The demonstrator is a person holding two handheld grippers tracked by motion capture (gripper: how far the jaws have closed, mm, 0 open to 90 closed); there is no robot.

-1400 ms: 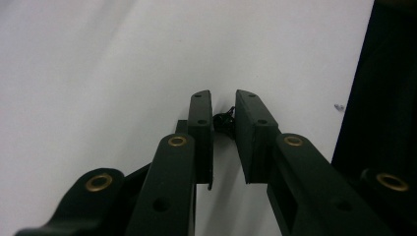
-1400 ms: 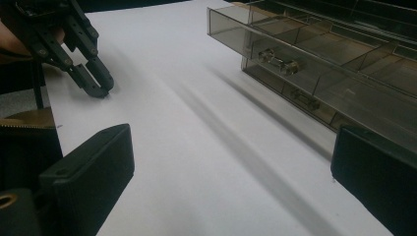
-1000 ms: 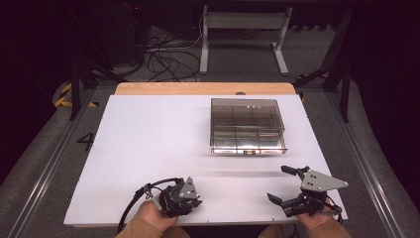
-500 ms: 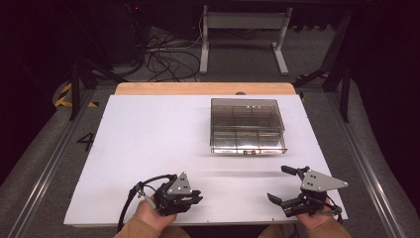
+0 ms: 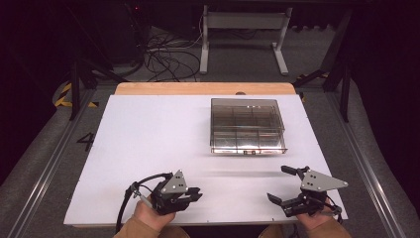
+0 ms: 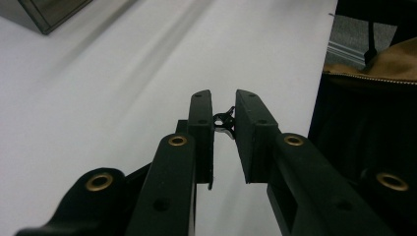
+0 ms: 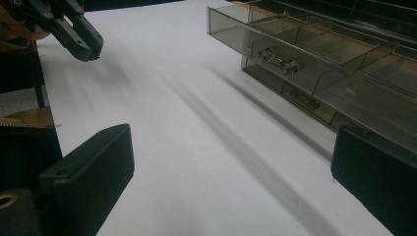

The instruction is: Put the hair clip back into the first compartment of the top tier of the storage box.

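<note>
Two hand-held grippers [image 5: 195, 194] [image 5: 284, 184] near clear organizer box [image 5: 247, 126].

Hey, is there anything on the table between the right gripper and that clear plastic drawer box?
Nothing visible. The right gripper sits open near the table's front edge, and only bare white surface lies between it and the clear drawer box farther back. The left gripper is off to the side, out of that path.
</note>
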